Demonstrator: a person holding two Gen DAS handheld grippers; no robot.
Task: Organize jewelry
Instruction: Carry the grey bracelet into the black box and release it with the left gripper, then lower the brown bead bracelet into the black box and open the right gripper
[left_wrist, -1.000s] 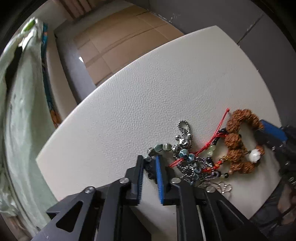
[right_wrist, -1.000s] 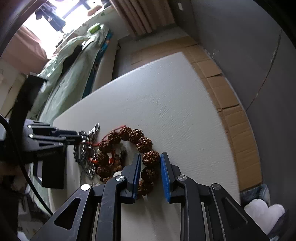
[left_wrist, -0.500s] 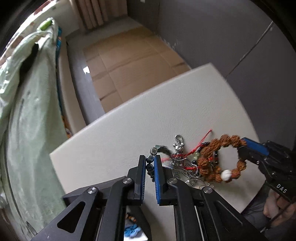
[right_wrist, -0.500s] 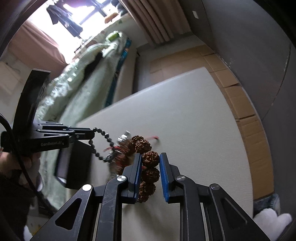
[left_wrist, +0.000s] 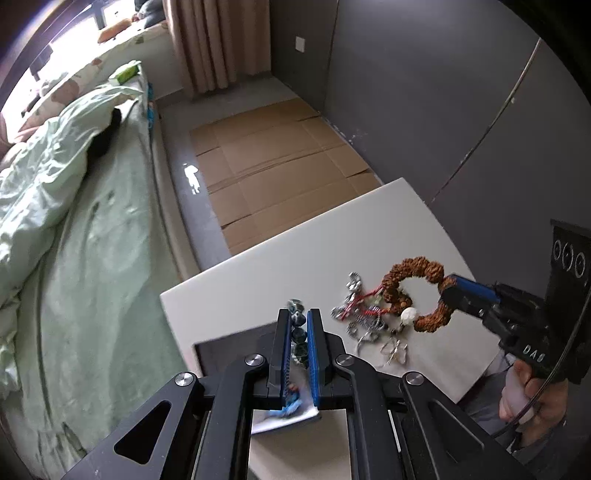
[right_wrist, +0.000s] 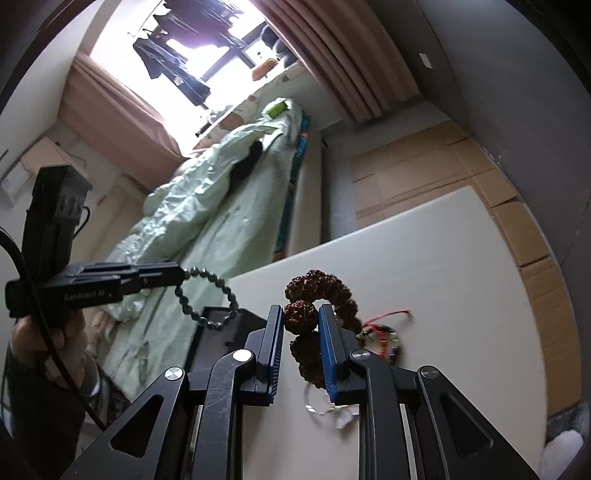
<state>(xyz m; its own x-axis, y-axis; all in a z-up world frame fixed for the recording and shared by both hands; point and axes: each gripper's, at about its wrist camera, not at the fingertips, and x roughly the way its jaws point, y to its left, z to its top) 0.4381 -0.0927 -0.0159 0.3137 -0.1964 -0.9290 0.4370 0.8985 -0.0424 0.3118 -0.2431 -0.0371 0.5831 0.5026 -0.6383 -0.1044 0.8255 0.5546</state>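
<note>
My left gripper (left_wrist: 298, 317) is shut on a dark green bead bracelet (left_wrist: 297, 326), held up in the air; in the right wrist view the bracelet (right_wrist: 207, 299) hangs from it as a loop. My right gripper (right_wrist: 301, 317) is shut on a brown rudraksha bracelet (right_wrist: 301, 314) and holds it above the white table (right_wrist: 461, 280); in the left wrist view the bracelet (left_wrist: 413, 271) hangs as a ring with a white bead. A tangle of silver chains and red cord (left_wrist: 364, 317) lies on the table below.
A dark jewelry box (right_wrist: 218, 332) stands at the table's left edge, under the bead bracelet; it also shows in the left wrist view (left_wrist: 236, 343). A bed with green bedding (left_wrist: 66, 221) is to the left. Cardboard (left_wrist: 273, 166) covers the floor beyond the table.
Both grippers have risen from the table, each lifting its bracelet out of the pile. The green beads now hang over the box; the chains and cord stayed on the table.
</note>
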